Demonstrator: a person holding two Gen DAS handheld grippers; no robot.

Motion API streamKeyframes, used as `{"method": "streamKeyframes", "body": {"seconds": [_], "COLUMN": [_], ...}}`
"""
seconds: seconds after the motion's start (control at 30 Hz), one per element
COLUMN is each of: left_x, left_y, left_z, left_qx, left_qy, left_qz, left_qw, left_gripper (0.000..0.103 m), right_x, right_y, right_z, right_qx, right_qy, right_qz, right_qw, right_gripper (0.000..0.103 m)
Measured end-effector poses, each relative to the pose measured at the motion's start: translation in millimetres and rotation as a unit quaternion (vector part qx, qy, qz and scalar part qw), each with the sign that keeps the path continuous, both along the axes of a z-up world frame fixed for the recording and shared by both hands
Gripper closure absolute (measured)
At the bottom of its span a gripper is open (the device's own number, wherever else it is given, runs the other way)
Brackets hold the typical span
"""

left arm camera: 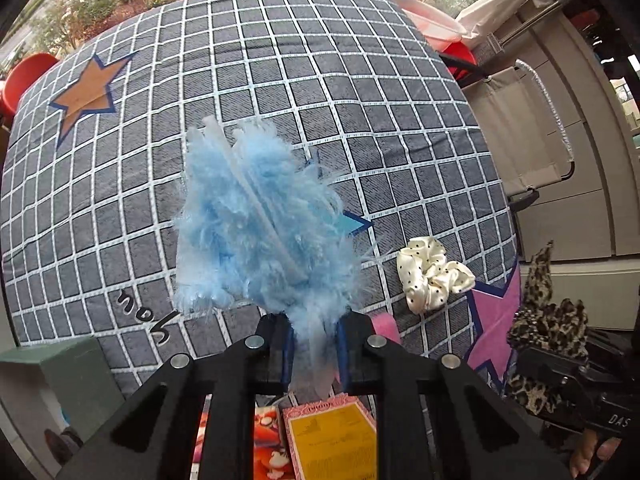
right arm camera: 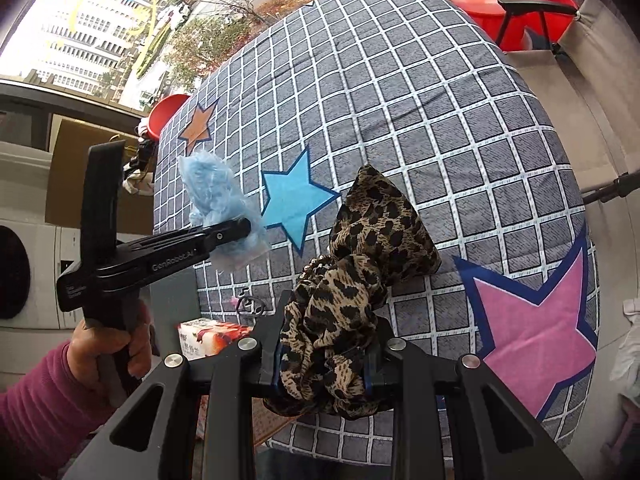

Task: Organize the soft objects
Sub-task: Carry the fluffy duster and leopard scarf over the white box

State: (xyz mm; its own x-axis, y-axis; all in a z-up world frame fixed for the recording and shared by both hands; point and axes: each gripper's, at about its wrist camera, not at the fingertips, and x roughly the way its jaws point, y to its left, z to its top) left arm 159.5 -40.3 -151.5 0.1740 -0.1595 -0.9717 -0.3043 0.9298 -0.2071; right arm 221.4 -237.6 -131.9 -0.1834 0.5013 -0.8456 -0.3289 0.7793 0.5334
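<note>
Jaws clenched on both. Left gripper (left arm camera: 314,354) pinches the fluffy light-blue fabric piece (left arm camera: 256,224), lifted above the grey white-grid bedspread (left arm camera: 320,80). Cream black-dotted satin scrunchie (left arm camera: 432,274) lies on the bedspread's near right, beside a pink star patch (left arm camera: 494,320). Right gripper (right arm camera: 322,364) grips the leopard-print chiffon scrunchie (right arm camera: 360,248), off the bedspread.

Bedspread (left arm camera: 280,80) mostly free; white scrunchie (left arm camera: 434,274) seemingly the lone obstacle.
</note>
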Motion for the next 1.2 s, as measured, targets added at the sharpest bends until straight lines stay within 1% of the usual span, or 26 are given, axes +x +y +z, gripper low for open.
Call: {"method": "streamKeyframes", "body": {"seconds": [0.1,0.2,0.37,0.47,0.53,0.63,0.8,1.03,1.1,1.2], "left_x": [-30,-58,-117,-154,-179,-212,-261,-323,-337,-354], "left_y": [13,17,19,26,30,41,62,81,83,85], "left_z": [23,42,69,80,88,94,101,115,116,118], "left_qx": [-0.001,0.002,0.015,0.013,0.023,0.027,0.046,0.089,0.097,0.106], "left_qy": [-0.023,-0.044,-0.062,-0.065,-0.068,-0.071,-0.074,-0.082,-0.08,-0.076], "left_qz": [0.015,0.025,0.044,0.062,0.073,0.104,0.165,0.244,0.262,0.282], "left_qw": [0.9996,0.9987,0.997,0.9959,0.9947,0.9916,0.9825,0.9622,0.957,0.9505], "left_gripper": [0.084,0.084,0.084,0.084,0.084,0.084,0.084,0.084,0.084,0.084], "right_x": [-19,-38,-73,-95,-111,-133,-170,-228,-245,-265], "right_y": [12,28,52,75,90,117,167,236,250,265], "right_z": [12,26,51,59,63,67,75,85,87,89], "right_qx": [0.008,0.016,0.034,0.041,0.046,0.054,0.061,0.071,0.07,0.066], "right_qy": [-0.004,-0.009,-0.013,-0.017,-0.019,-0.019,-0.021,-0.038,-0.041,-0.047], "right_qz": [0.027,0.054,0.101,0.14,0.169,0.209,0.285,0.394,0.421,0.452], "right_qw": [1.0,0.998,0.994,0.989,0.984,0.976,0.956,0.916,0.903,0.889], "right_gripper": [0.075,0.075,0.075,0.075,0.075,0.075,0.075,0.075,0.075,0.075]}}
